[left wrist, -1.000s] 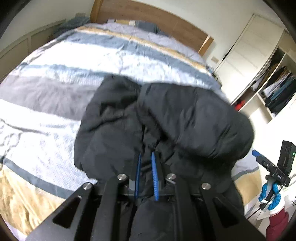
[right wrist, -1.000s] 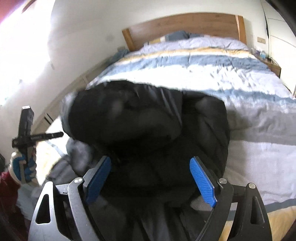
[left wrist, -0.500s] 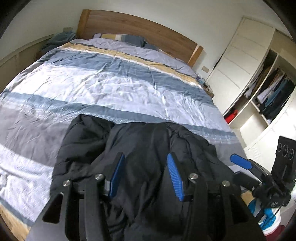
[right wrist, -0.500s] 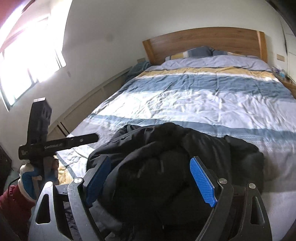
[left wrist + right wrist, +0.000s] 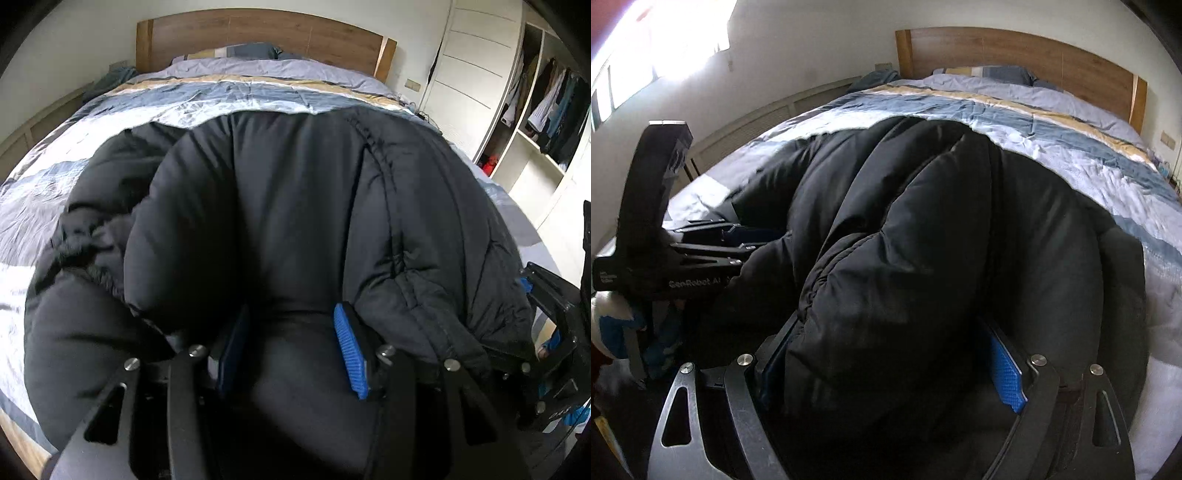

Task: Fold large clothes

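The left gripper (image 5: pixel 291 343) stands with its jaws parted, blue pads (image 5: pixel 349 354) on either side of a fold of the black puffer jacket (image 5: pixel 295 206). The padded cloth bulges between the pads and over them, but whether the pads press on it cannot be told; the fabric looks loose between them. The jacket lies bunched on the near part of the bed (image 5: pixel 258 96), over a striped cover of blue, white, grey and tan, with the wooden headboard (image 5: pixel 258 33) at the far end. To the left of the jacket's main bulk a crumpled fold (image 5: pixel 92 229) spills toward the bed's edge. At the right of the left wrist view stands a white wardrobe (image 5: pixel 472 81) with clothes hanging in an open section (image 5: pixel 554 107).

The right gripper (image 5: pixel 894 369) has its jaws spread wide around a thick roll of the same jacket (image 5: pixel 923 240), one blue pad (image 5: pixel 1006 373) showing at the right and the other mostly hidden under the cloth. In the right wrist view the left gripper's black frame (image 5: pixel 657 229) reaches into the jacket from the left, held by a hand in a blue and white glove (image 5: pixel 617 325). A bright window (image 5: pixel 646 48) lies beyond it.
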`<state>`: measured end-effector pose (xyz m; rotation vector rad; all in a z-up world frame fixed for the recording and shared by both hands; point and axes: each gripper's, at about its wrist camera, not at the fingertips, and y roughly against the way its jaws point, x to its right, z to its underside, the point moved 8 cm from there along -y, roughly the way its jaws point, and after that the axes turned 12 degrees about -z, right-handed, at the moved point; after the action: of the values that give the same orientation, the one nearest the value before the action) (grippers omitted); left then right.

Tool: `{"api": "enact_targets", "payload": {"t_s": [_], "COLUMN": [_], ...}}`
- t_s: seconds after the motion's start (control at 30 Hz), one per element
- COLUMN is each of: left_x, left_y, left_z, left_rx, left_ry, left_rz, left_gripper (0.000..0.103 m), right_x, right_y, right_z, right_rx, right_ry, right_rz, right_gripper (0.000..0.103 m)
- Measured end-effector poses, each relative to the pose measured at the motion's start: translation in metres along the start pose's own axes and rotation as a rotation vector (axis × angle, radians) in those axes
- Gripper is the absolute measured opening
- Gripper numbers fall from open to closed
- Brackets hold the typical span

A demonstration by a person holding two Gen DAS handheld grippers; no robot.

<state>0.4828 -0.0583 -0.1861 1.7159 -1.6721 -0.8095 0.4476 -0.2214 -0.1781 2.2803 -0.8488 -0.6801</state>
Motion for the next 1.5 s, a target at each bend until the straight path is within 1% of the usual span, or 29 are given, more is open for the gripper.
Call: {"api": "enact_targets", "payload": {"t_s": [0.1, 0.2, 0.3, 0.37, 0.4, 0.47, 0.5, 0.6, 0.67, 0.73, 0.8, 0.9, 0.97, 1.0, 1.07, 1.13, 1.2, 1.27, 1.3, 1.37, 1.4, 1.43, 1.5], "left_x": [0.001, 0.001, -0.001, -0.005, -0.009, -0.017, -0.02, -0.022, -0.015, -0.007, -0.001, 0.001, -0.003, -0.004, -0.003, 0.0, 0.001, 0.001, 0.0, -0.001, -0.003, -0.006, -0.007], "left_y": [-0.011, -0.018, -0.003, 0.011, 0.019, 0.037, 0.045, 0.062, 0.066, 0.064, 0.049, 0.019, 0.006, 0.003, -0.003, -0.009, -0.01, 0.0, 0.009, 0.023, 0.025, 0.024, 0.025], "left_z": [0.004, 0.0, -0.002, -0.006, -0.009, -0.021, -0.027, -0.05, -0.063, -0.071, -0.067, -0.045, -0.029, -0.022, -0.013, -0.008, -0.007, -0.008, -0.008, -0.002, 0.004, 0.012, 0.02], "left_rx": [-0.013, -0.039, -0.043, -0.049, -0.045, -0.011, 0.009, 0.059, 0.083, 0.088, 0.062, 0.007, 0.005, 0.012, 0.025, 0.019, 0.004, -0.006, 0.008, 0.039, 0.044, 0.036, 0.008], "left_ry": [-0.015, -0.017, -0.041, -0.047, -0.045, -0.039, -0.034, -0.016, -0.012, -0.024, -0.032, -0.053, -0.051, -0.05, -0.055, -0.063, -0.061, -0.057, -0.06, -0.068, -0.068, -0.065, -0.054], "left_rz": [-0.003, -0.01, -0.01, 0.002, 0.009, 0.011, 0.013, 0.033, 0.045, 0.042, 0.035, -0.002, -0.014, -0.012, -0.01, -0.025, -0.04, -0.067, -0.082, -0.106, -0.123, -0.132, -0.128], "left_gripper": [0.046, 0.046, 0.047, 0.047, 0.047, 0.047, 0.047, 0.047, 0.049, 0.05, 0.05, 0.05, 0.05, 0.05, 0.05, 0.05, 0.05, 0.05, 0.05, 0.051, 0.054, 0.054, 0.054], "right_x": [0.001, 0.002, -0.005, -0.011, -0.016, -0.019, -0.021, -0.02, -0.015, -0.006, 0.0, 0.019, 0.027, 0.033, 0.039, 0.044, 0.042, 0.036, 0.034, 0.026, 0.02, 0.014, 0.008], "right_y": [-0.006, -0.011, -0.001, 0.009, 0.021, 0.039, 0.054, 0.078, 0.083, 0.076, 0.063, 0.035, 0.024, 0.016, 0.011, 0.009, 0.007, 0.012, 0.016, 0.029, 0.034, 0.036, 0.033], "right_z": [0.011, 0.007, 0.002, 0.001, -0.001, -0.007, -0.011, -0.034, -0.048, -0.061, -0.062, -0.046, -0.029, -0.015, 0.001, 0.011, 0.009, 0.008, 0.006, 0.003, 0.004, 0.01, 0.025], "right_rx": [0.017, -0.002, -0.041, -0.053, -0.048, -0.025, 0.004, 0.071, 0.101, 0.11, 0.1, 0.048, 0.014, -0.008, -0.013, -0.007, -0.011, -0.032, -0.034, -0.009, 0.002, -0.004, -0.05], "right_ry": [0.006, -0.004, -0.006, -0.01, -0.007, -0.001, 0.003, 0.015, 0.016, 0.0, -0.019, -0.056, -0.067, -0.075, -0.083, -0.107, -0.12, -0.14, -0.148, -0.158, -0.158, -0.158, -0.152], "right_rz": [0.008, 0.023, 0.029, 0.013, -0.002, -0.017, -0.028, -0.019, -0.006, 0.011, 0.017, 0.028, 0.041, 0.042, 0.041, 0.035, 0.054, 0.081, 0.086, 0.083, 0.077, 0.077, 0.101], "right_gripper": [0.088, 0.088, 0.088, 0.088, 0.088, 0.088, 0.088, 0.088, 0.088, 0.088, 0.088, 0.088, 0.088, 0.088, 0.088, 0.088, 0.088, 0.088, 0.088, 0.088, 0.088, 0.088, 0.088]}}
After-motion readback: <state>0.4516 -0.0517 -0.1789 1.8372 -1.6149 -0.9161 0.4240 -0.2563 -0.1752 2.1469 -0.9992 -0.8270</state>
